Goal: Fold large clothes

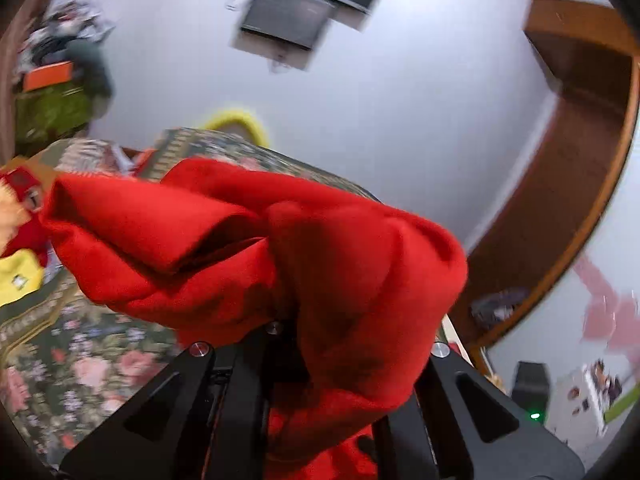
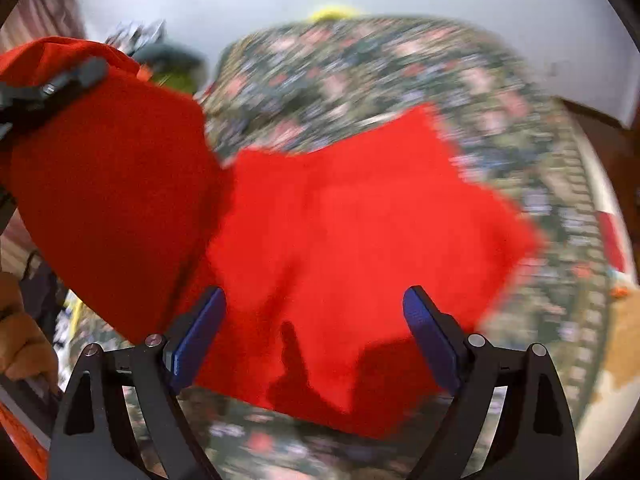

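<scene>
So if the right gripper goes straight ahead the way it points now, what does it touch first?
Most likely the red fabric garment, which lies spread directly ahead of the right gripper, whose jaws stand open. Under it is the floral-patterned bedspread. Depth is unclear because the picture is blurred.

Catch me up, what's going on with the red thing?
A person is folding a red garment over a floral bedspread with two handheld grippers. The left gripper is shut on a bunched part of it and holds that part up off the bed. The right gripper is open, its blue pads apart above the part lying flat. Both views are motion-blurred, so the fold's exact state is unclear.
</scene>
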`<action>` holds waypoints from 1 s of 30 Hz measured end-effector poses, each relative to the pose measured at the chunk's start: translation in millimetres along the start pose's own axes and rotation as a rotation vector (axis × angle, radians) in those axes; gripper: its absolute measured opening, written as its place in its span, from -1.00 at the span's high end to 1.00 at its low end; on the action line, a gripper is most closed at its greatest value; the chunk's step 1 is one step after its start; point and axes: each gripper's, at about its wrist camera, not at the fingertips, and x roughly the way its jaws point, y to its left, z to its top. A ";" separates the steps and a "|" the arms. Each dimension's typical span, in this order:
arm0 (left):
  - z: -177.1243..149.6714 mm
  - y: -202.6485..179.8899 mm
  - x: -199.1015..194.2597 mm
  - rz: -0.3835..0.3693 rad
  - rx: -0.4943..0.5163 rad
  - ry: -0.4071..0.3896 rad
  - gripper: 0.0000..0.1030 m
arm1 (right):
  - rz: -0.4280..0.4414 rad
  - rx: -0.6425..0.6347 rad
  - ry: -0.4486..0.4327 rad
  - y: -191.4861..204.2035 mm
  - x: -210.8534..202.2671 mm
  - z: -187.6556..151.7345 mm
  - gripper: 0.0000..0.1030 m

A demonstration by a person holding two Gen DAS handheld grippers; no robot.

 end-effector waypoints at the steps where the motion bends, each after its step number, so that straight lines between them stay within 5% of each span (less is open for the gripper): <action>1: -5.1 -18.3 12.2 -0.019 0.028 0.027 0.94 | -0.035 0.025 -0.008 -16.8 -7.7 -3.7 -0.72; 4: -23.9 -53.6 34.7 -0.061 0.098 0.086 0.94 | -0.095 0.077 -0.004 -56.9 -21.3 -16.0 -0.72; 8: -67.5 -88.7 75.3 -0.128 0.184 0.259 0.94 | -0.141 0.128 0.006 -96.7 -37.8 -34.4 -0.72; 13: -115.3 -92.0 104.6 -0.085 0.278 0.452 0.94 | -0.147 0.181 -0.003 -120.5 -56.3 -48.0 -0.72; 16: -129.8 -87.8 92.7 -0.055 0.321 0.467 0.86 | -0.145 0.194 -0.024 -125.9 -68.2 -48.1 -0.72; 18: -138.8 -90.6 81.0 -0.089 0.336 0.487 0.64 | -0.141 0.198 -0.041 -128.2 -72.4 -45.0 -0.72; 20: -141.7 -91.6 64.0 -0.130 0.365 0.510 0.15 | -0.139 0.198 -0.051 -127.0 -75.0 -42.6 -0.72; 23: -144.2 -104.7 36.5 -0.156 0.398 0.543 -0.21 | -0.133 0.193 -0.066 -121.4 -81.6 -42.4 -0.72; 30: -111.9 -82.2 -15.0 -0.073 0.332 0.443 -0.27 | -0.085 0.144 -0.102 -89.4 -90.9 -32.8 -0.72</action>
